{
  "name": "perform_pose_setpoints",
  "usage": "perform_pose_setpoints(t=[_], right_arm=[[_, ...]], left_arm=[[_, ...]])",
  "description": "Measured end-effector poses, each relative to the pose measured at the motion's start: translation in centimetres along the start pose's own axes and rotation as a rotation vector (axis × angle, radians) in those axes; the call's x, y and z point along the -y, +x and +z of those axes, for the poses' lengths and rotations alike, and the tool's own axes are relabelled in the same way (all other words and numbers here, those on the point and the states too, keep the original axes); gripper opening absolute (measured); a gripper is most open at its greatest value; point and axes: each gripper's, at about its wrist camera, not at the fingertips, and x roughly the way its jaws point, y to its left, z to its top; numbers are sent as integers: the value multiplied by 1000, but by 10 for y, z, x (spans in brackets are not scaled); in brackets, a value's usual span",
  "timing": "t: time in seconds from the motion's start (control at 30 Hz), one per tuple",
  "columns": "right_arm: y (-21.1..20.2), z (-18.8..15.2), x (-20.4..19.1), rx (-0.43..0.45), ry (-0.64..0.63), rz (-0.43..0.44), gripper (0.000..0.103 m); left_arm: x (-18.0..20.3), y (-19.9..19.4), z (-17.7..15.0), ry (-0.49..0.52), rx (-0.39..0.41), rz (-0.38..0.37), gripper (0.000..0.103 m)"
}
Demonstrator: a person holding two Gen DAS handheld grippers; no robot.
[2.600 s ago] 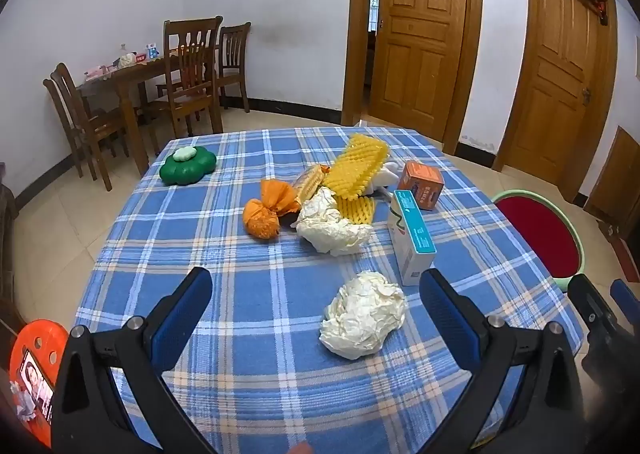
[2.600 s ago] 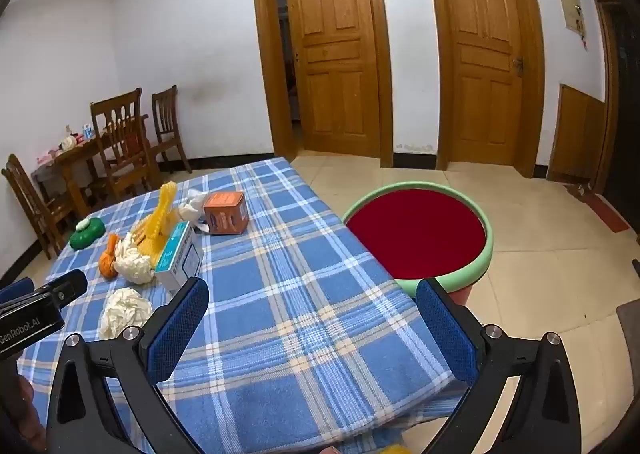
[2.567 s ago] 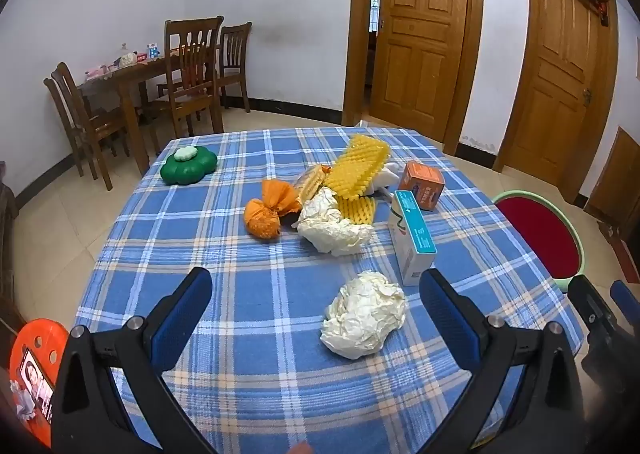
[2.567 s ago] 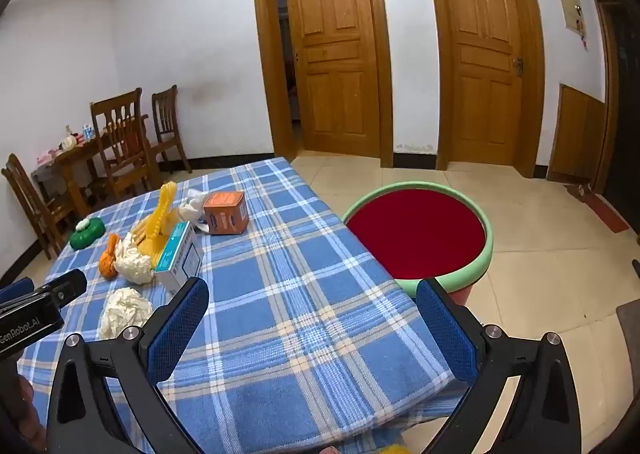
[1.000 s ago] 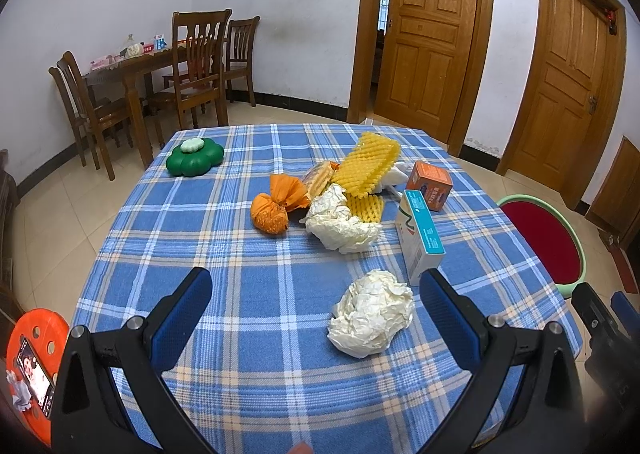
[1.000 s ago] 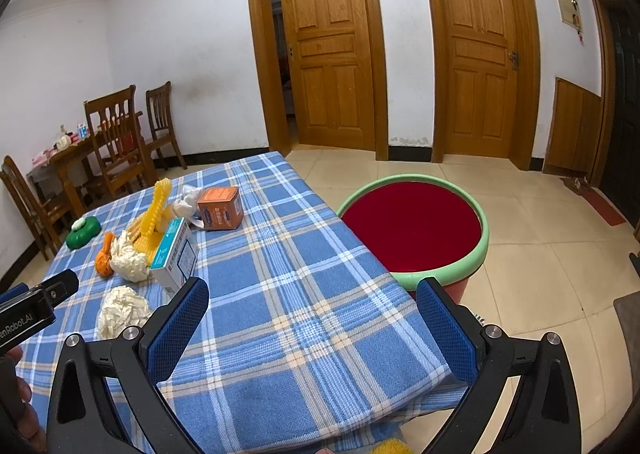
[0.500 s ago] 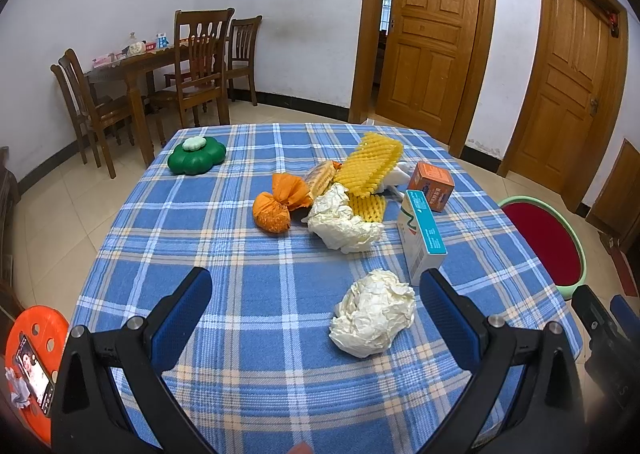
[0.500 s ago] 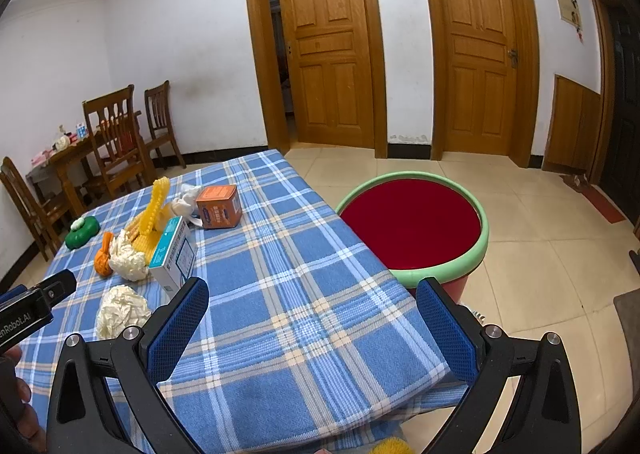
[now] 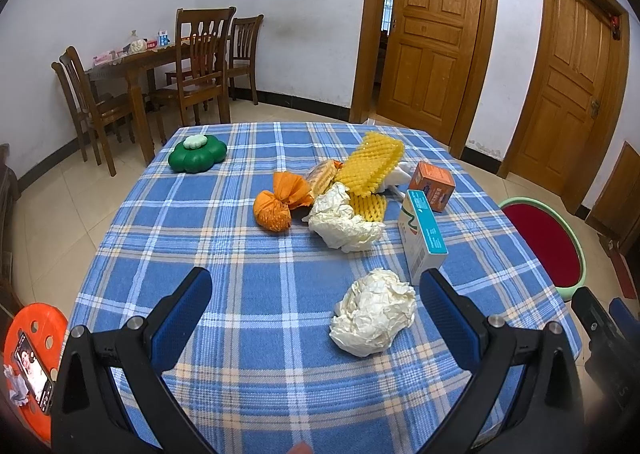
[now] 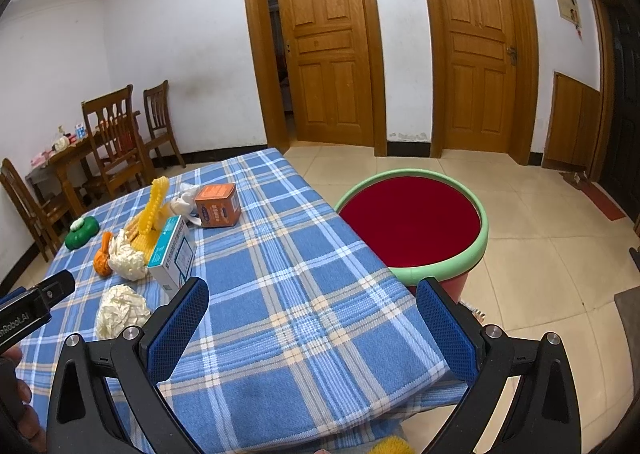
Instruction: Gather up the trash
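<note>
Trash lies on a blue plaid tablecloth [image 9: 224,238]: a near crumpled white paper ball [image 9: 374,312], a second paper wad [image 9: 342,220], an orange net bag [image 9: 280,202], yellow foam netting [image 9: 370,164], a white-teal box [image 9: 422,236] and an orange box [image 9: 434,180]. My left gripper [image 9: 316,304] is open and empty, above the near table edge, with the paper ball just inside its right finger. My right gripper [image 10: 312,318] is open and empty over the table's right corner. A red bin with a green rim [image 10: 412,222] stands on the floor right of the table.
A green flower-shaped object [image 9: 197,154] sits at the table's far left. A wooden dining table with chairs [image 9: 160,70] stands by the far wall. An orange stool with a phone [image 9: 28,366] is at the lower left. Two wooden doors [image 10: 476,54] are behind.
Both grippers have edged slightly forward and the views shifted a little; the trash now sits a bit nearer. Nothing was taken hold of.
</note>
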Motion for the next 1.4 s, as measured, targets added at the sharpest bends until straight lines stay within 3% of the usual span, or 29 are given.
perform_pose_setpoints(t=[0.93,1.4], right_arm=[[7,3,-3,-35,6,9,103],[28,22,-47,-49,-109,82,103]], left_arm=[[-13,10,0,-21,-31,8,102],[-38,30,11,-65,-75,43,102]])
